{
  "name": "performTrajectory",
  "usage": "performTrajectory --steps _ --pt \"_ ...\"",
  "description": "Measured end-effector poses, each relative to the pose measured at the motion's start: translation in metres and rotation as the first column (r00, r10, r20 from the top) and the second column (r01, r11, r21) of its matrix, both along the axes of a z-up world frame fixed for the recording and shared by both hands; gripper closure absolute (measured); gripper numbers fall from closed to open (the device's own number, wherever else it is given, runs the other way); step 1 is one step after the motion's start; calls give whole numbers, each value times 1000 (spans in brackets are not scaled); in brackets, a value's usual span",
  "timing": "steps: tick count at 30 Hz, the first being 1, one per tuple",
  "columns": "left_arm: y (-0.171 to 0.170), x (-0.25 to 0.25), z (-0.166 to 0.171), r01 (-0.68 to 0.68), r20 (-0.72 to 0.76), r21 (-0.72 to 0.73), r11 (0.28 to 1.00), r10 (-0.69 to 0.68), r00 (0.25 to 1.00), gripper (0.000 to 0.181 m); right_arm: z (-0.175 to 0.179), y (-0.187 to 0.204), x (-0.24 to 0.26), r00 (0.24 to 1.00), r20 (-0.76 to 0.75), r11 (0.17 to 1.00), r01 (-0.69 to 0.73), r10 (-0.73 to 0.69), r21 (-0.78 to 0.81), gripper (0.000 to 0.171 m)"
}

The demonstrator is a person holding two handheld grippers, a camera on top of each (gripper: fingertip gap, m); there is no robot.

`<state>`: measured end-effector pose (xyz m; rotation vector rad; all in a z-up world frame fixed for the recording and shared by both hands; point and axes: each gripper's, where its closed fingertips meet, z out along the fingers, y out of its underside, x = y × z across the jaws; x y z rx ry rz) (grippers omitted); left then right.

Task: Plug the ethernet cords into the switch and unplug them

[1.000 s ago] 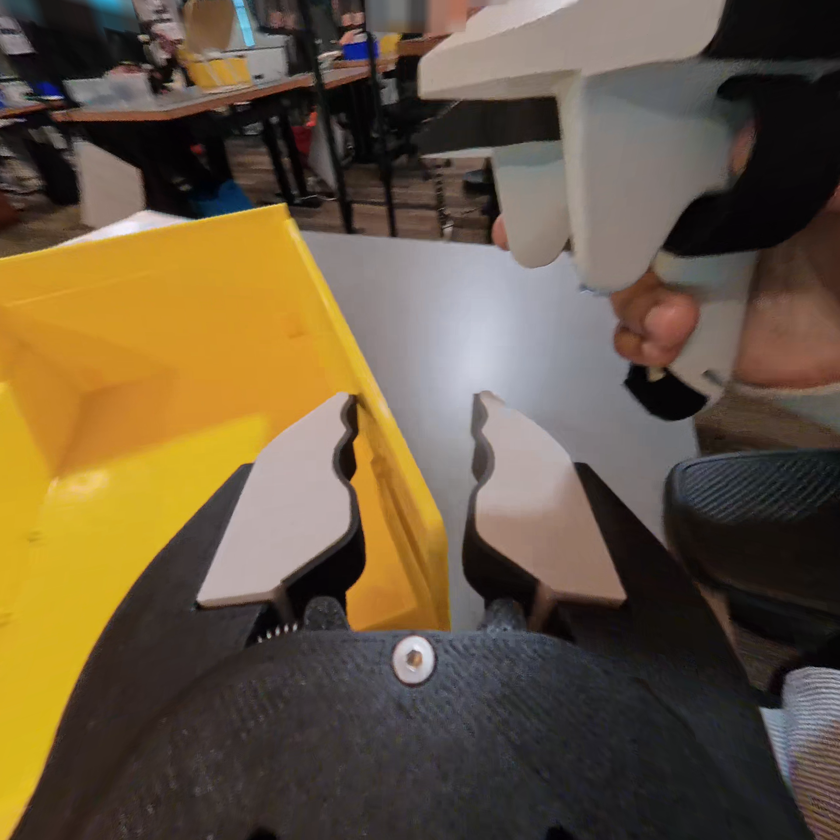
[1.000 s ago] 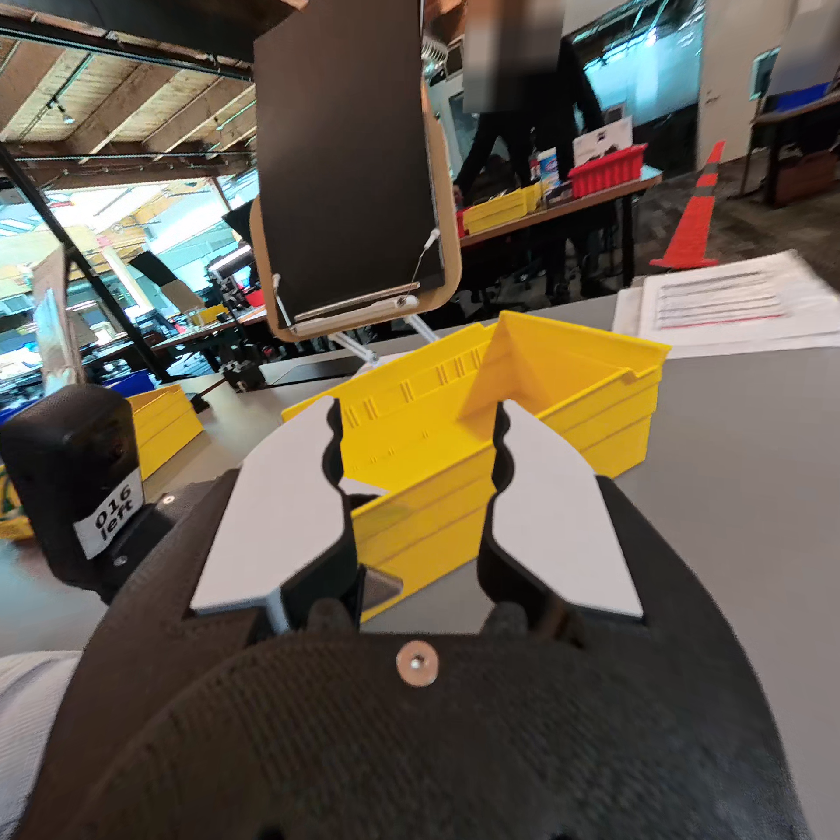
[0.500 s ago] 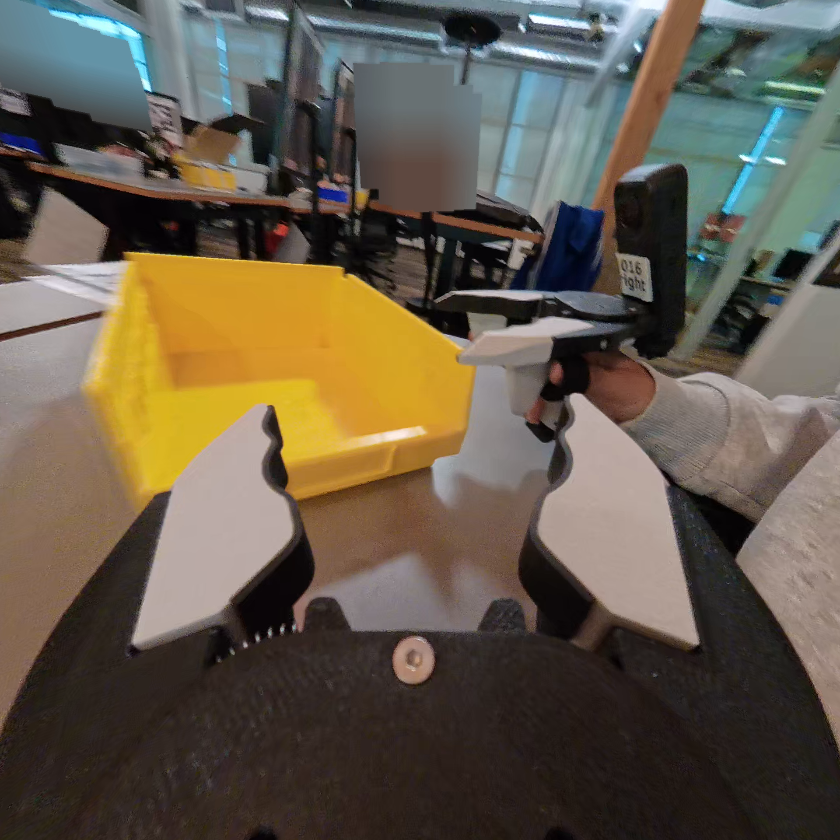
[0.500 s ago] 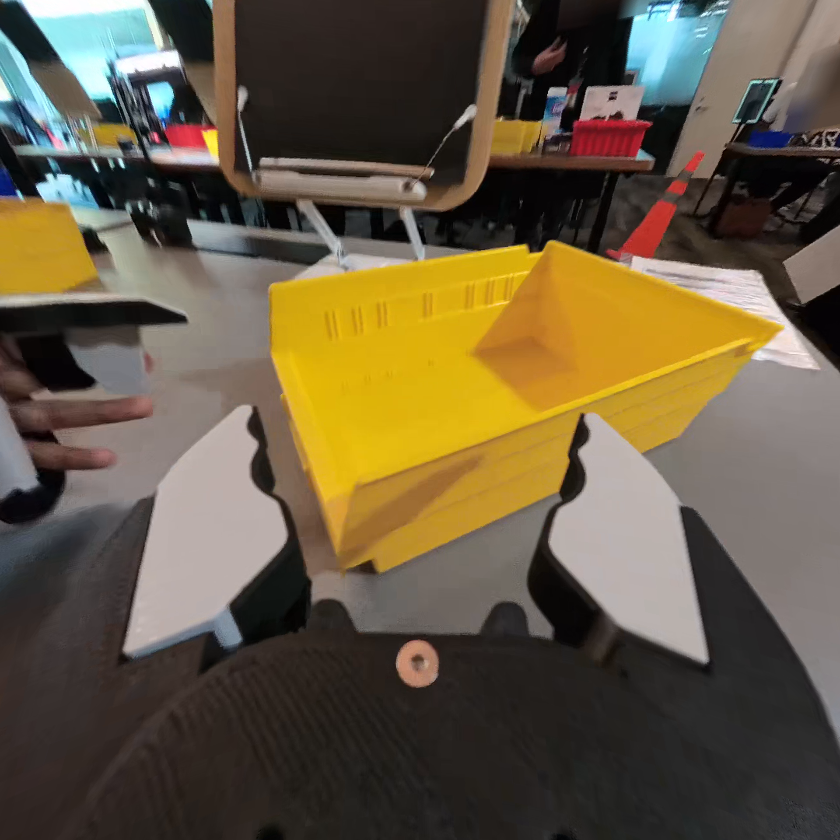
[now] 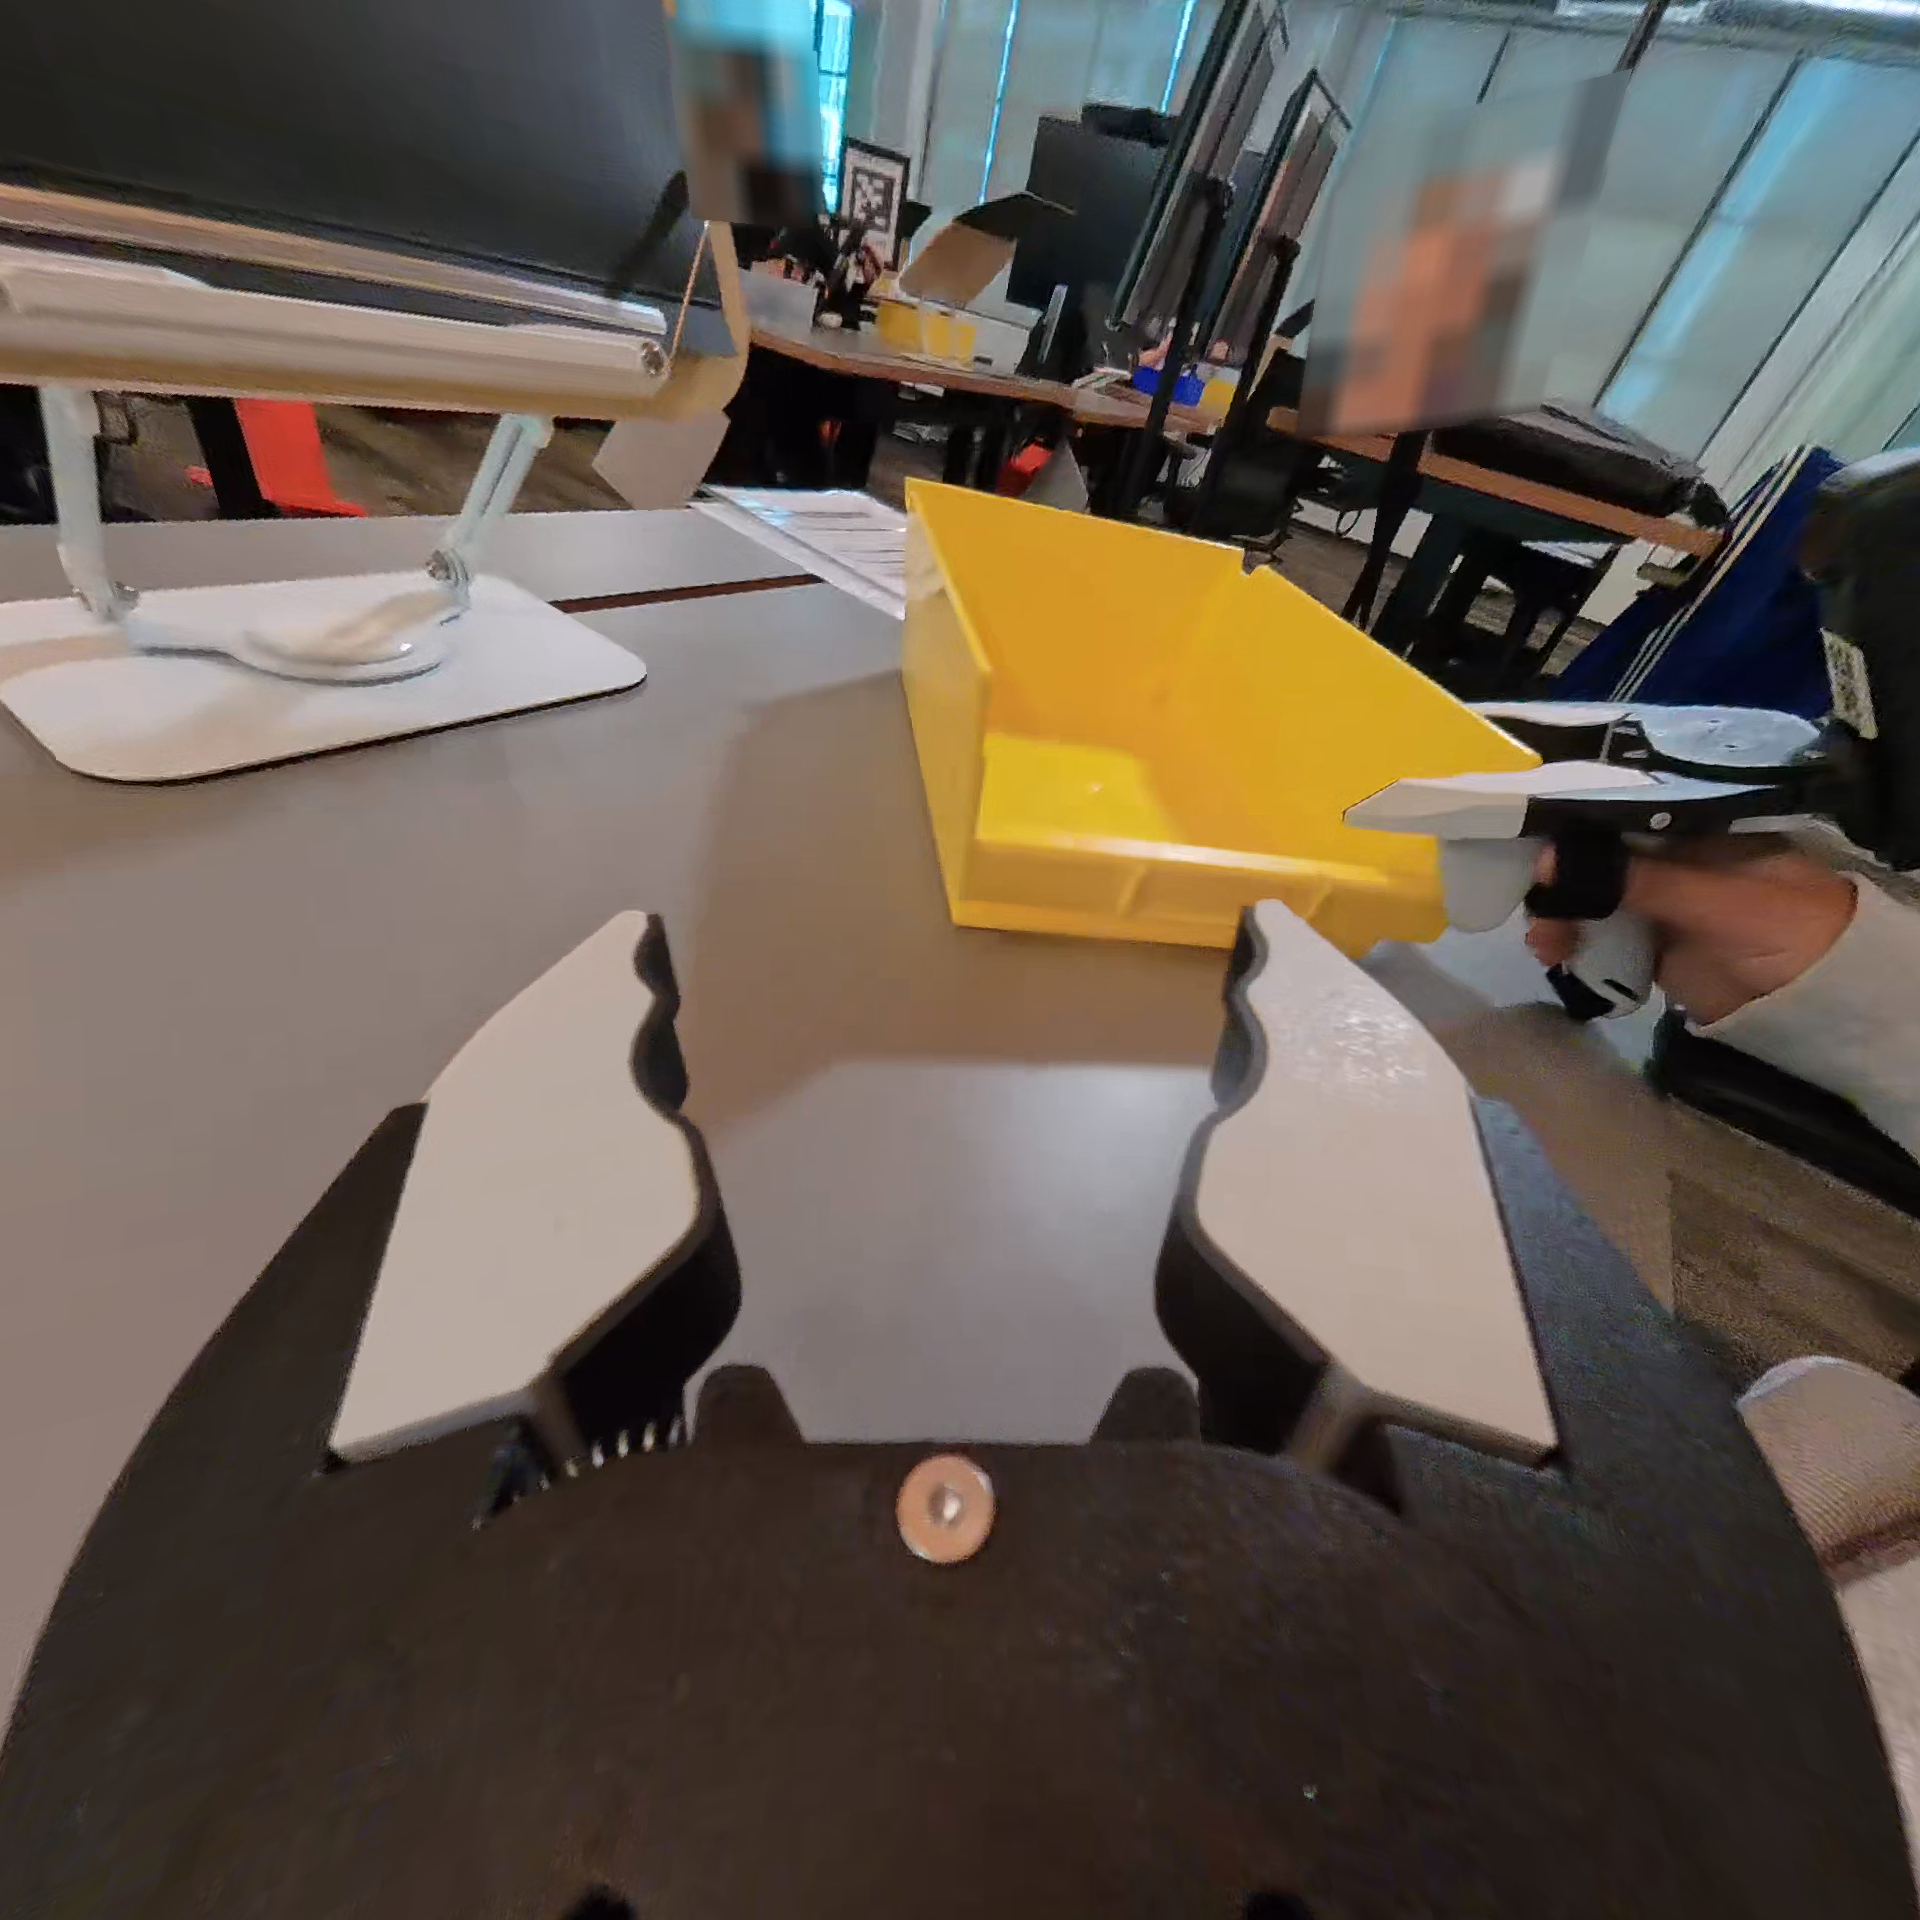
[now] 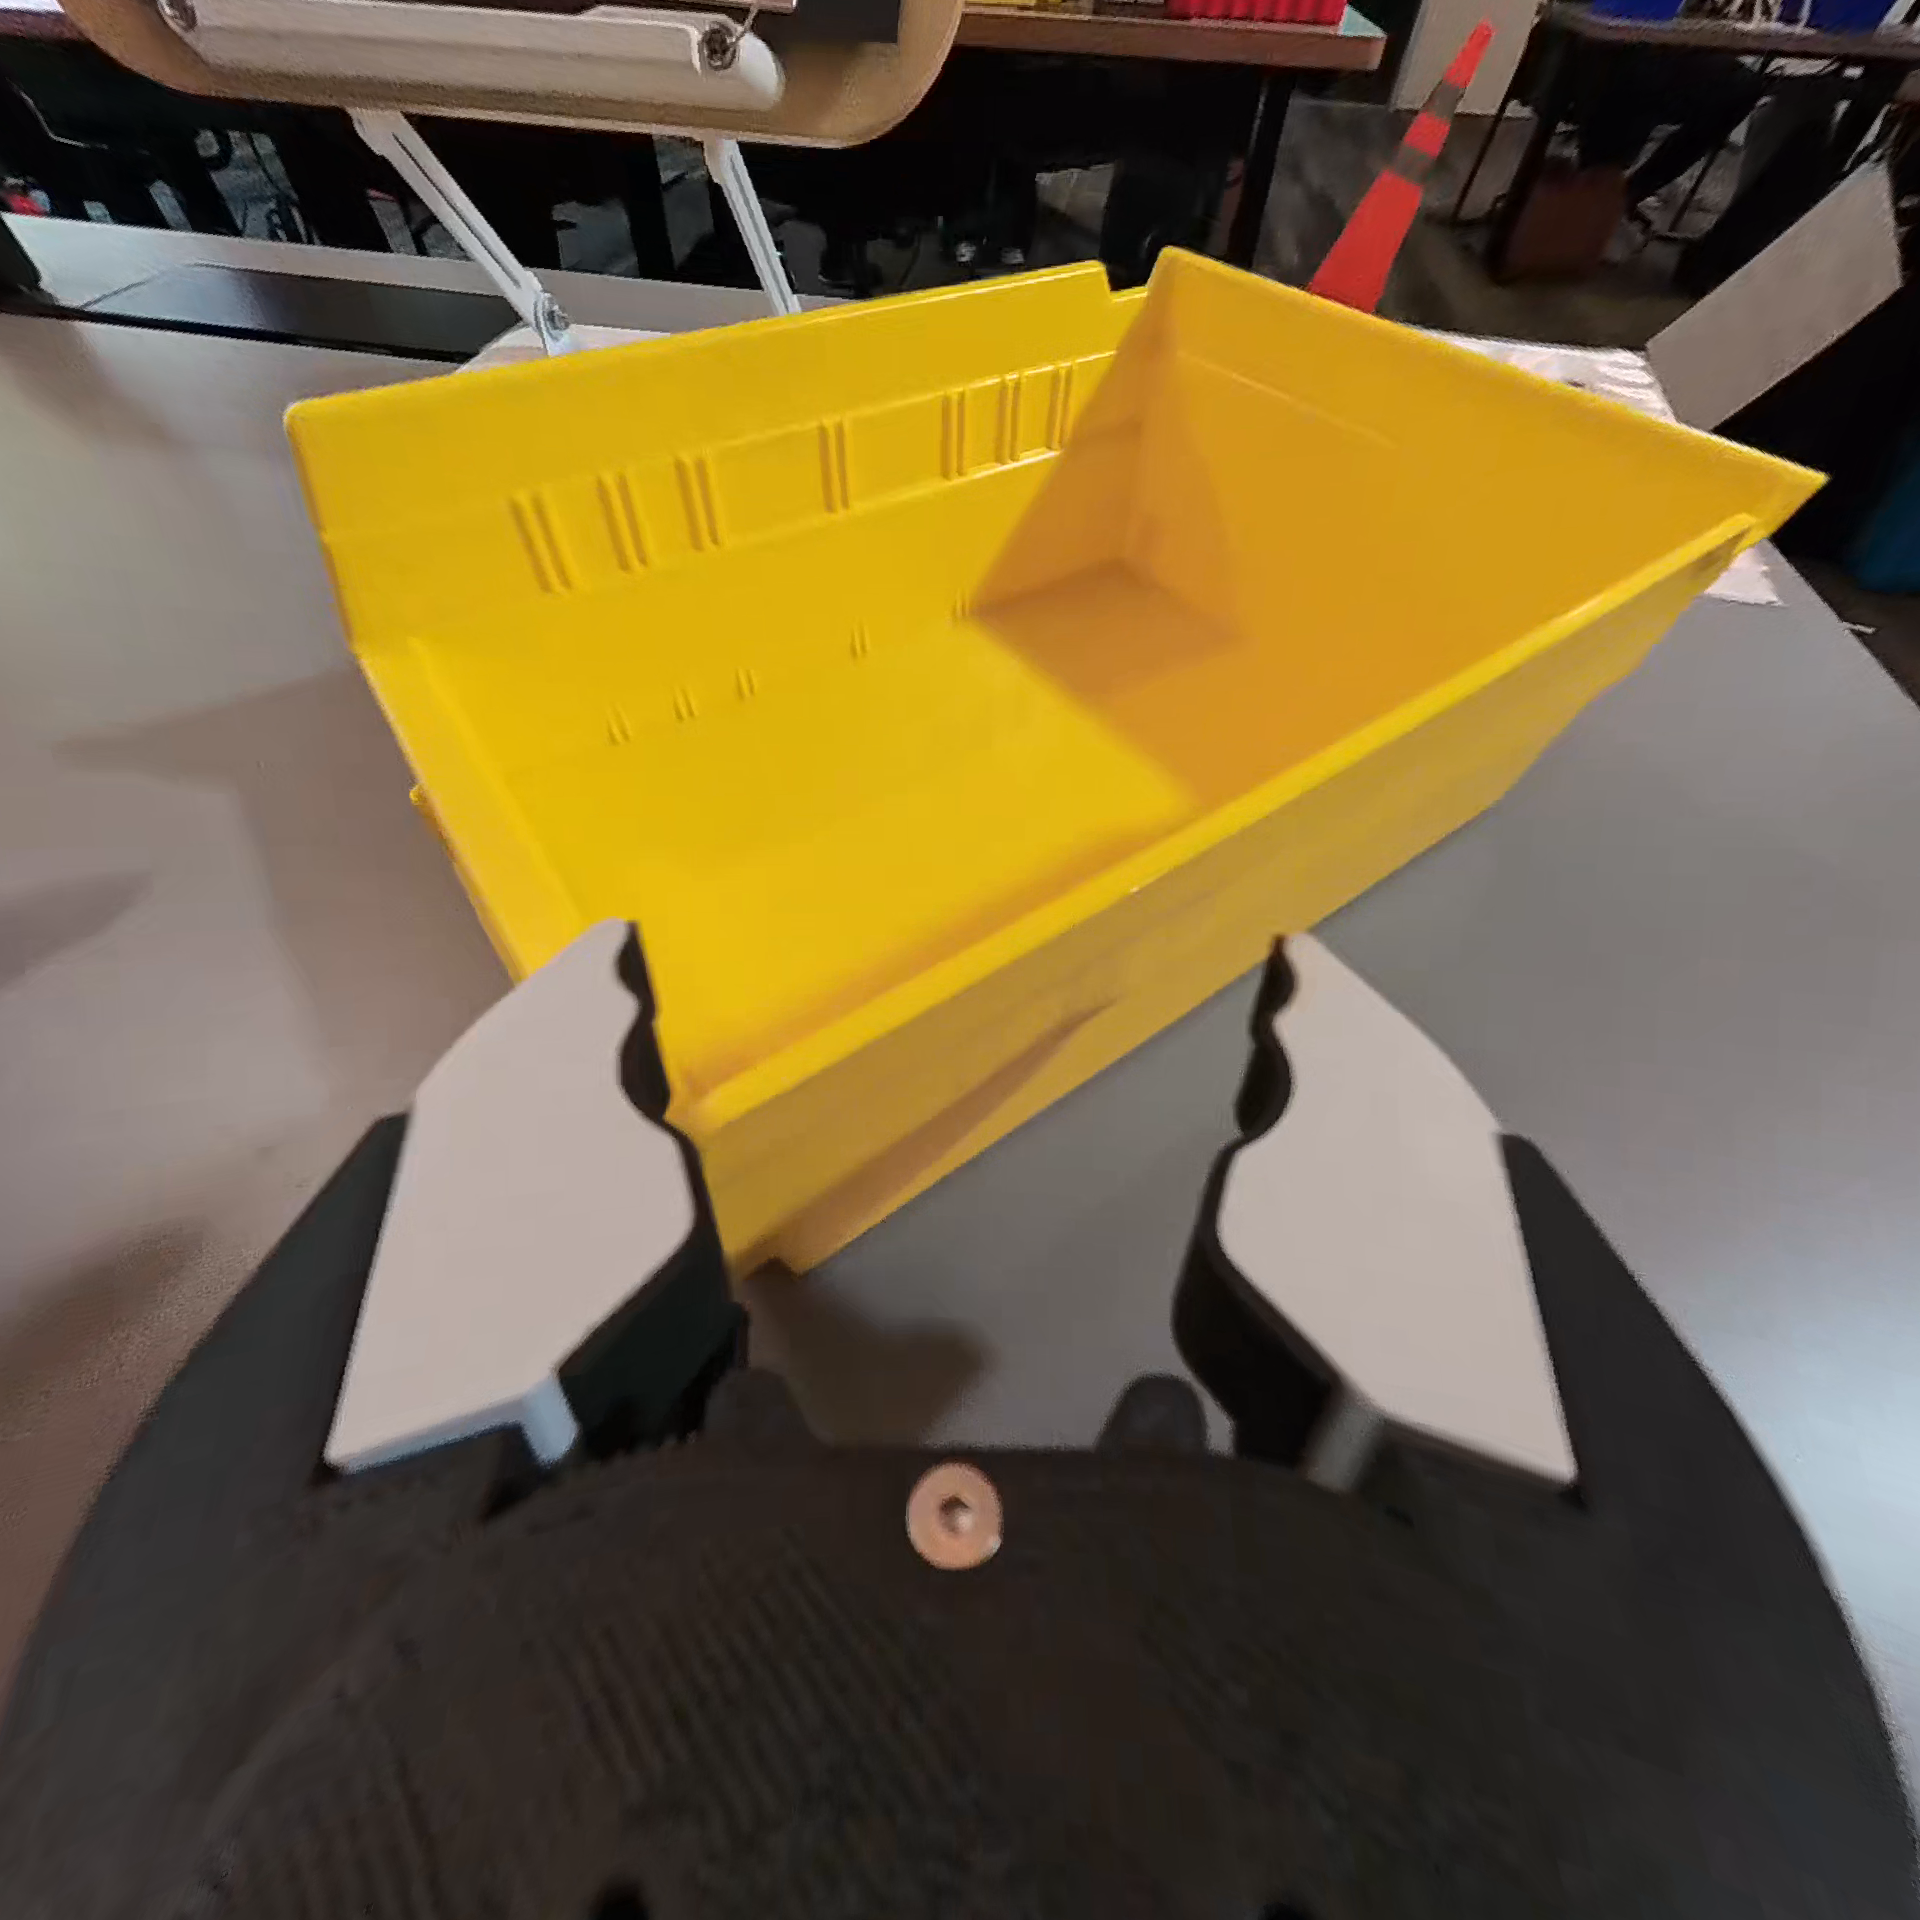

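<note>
Grey tabletop (image 5: 312, 935) is occupied by yellow bin (image 6: 935, 727); left gripper (image 5: 951, 997) and right gripper (image 6: 951, 1013) are held wide, nothing gripped.

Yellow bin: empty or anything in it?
Empty. The right wrist view looks into the yellow bin and shows only its bare floor and walls; no cords or switch appear in either view.

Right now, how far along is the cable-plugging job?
Nothing looks done: no cords or switch are in view. Nothing is in hand: the left gripper and right gripper are both open. The yellow bin on the grey table holds nothing. All plugging and unplugging remains.
</note>
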<state>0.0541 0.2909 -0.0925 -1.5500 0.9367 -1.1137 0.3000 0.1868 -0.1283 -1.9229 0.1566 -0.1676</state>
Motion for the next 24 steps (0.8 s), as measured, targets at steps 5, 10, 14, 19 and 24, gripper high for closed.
performTrajectory --steps 5,10,14,19,24 --pt "-4 -7 5 76 31 -57 995 -74 997 126 1 -7 7 998 55 999 -17 19 -28 97" --pt "-4 -7 1 47 -50 31 998 -45 998 141 3 -24 41 998 45 998 51 -49 -33 125" --pt "-10 -6 -14 65 -199 111 992 -42 979 154 7 -41 74 991 43 992 128 -127 -15 143" --pt "-15 -14 -25 53 -268 120 991 -19 963 156 15 -61 125 963 116 969 245 -244 8 152" --pt "-5 -29 -29 -8 -302 164 986 58 951 156 17 -76 164 939 27 937 341 -344 75 152"
